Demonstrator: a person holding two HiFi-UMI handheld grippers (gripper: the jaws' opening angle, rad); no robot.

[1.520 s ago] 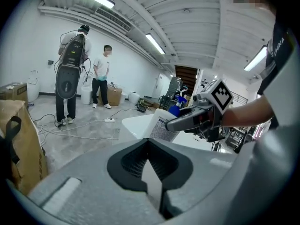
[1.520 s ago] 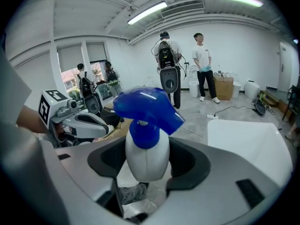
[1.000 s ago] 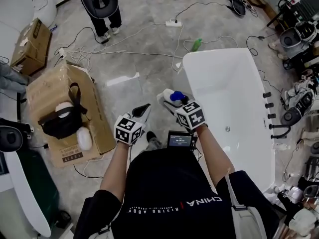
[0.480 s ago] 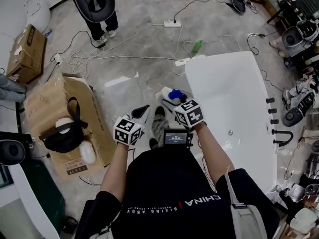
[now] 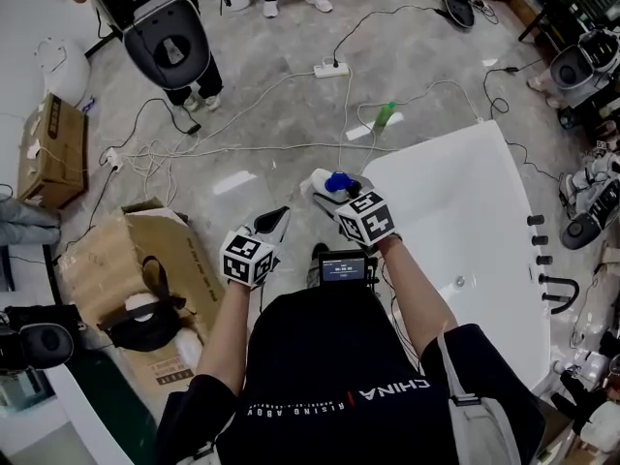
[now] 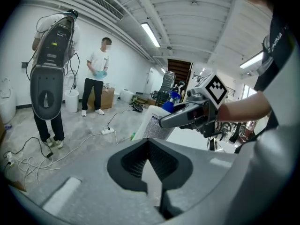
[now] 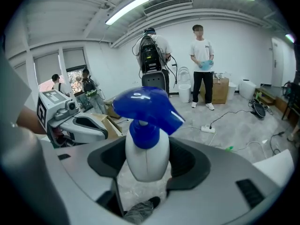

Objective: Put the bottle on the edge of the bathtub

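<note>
Head view: my right hand-held gripper (image 5: 327, 194) is clamped on the bottle (image 5: 336, 182). It has a white body and a blue trigger head and sits upright between the jaws. The bottle is in the air over the floor (image 5: 242, 114), not on anything. The bathtub (image 5: 426, 146) is just to the right of that gripper, with its near corner close beside the bottle but not touching. My left hand-held gripper (image 5: 275, 218) is beside the right one, on its left. Its jaws are together and there's nothing in them. A green bottle (image 5: 385, 114) lies on the floor ahead of the right gripper, by the tub's far end. A power strip (image 5: 331, 69) is further ahead among loose cables. A cardboard box (image 5: 107, 260) is well off to the left of the left gripper.

Left gripper view: the jaw tips meet and there's no object between the pads. The right gripper is ahead and to the right, carrying the bottle with its label facing me. Two people stand further off on the left, and one of them (image 6: 49, 74) is wearing a black rig.

Right gripper view: the bottle's white neck is seated between the jaws with the pads pressing on both sides. The blue head sticks up above them. The left gripper is to the left of it, level with it, and apart. A person in a white shirt (image 7: 202, 55) stands far ahead.
</note>
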